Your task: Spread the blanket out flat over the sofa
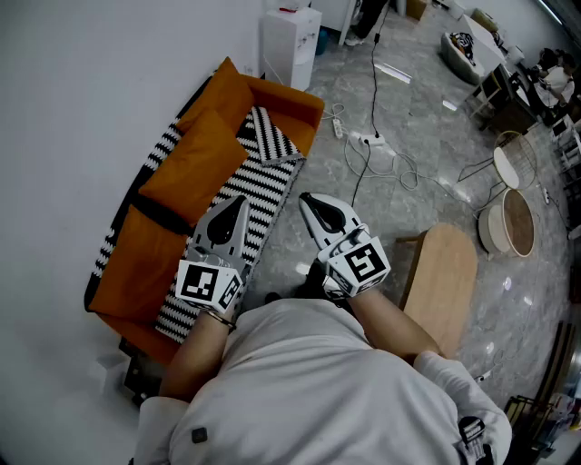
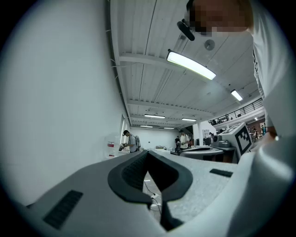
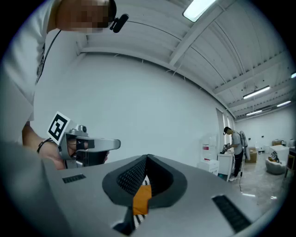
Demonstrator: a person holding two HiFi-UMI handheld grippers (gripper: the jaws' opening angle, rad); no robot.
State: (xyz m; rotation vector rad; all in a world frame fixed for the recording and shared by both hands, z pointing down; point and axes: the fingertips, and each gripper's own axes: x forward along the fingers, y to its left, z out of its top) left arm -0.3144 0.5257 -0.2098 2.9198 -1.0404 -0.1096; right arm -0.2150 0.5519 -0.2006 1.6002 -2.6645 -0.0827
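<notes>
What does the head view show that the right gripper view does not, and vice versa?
Only the head view: the whole orange sofa with the striped blanket along it, floor cables, a wooden side table. Only the right gripper view: the ceiling, with its beams and lamps. Both: the left hand-held gripper, and a sliver of sofa and blanket.

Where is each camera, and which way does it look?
Head view: on the person's head, looking down at sofa, blanket, left gripper, right gripper, white shirt.
Left gripper view: on the left gripper, along its shut jaws, facing the ceiling light; shirt at right.
Right gripper view: on the right gripper, jaws shut, facing the wall; shirt at left.
Shared: each gripper view shows the other gripper.
</notes>
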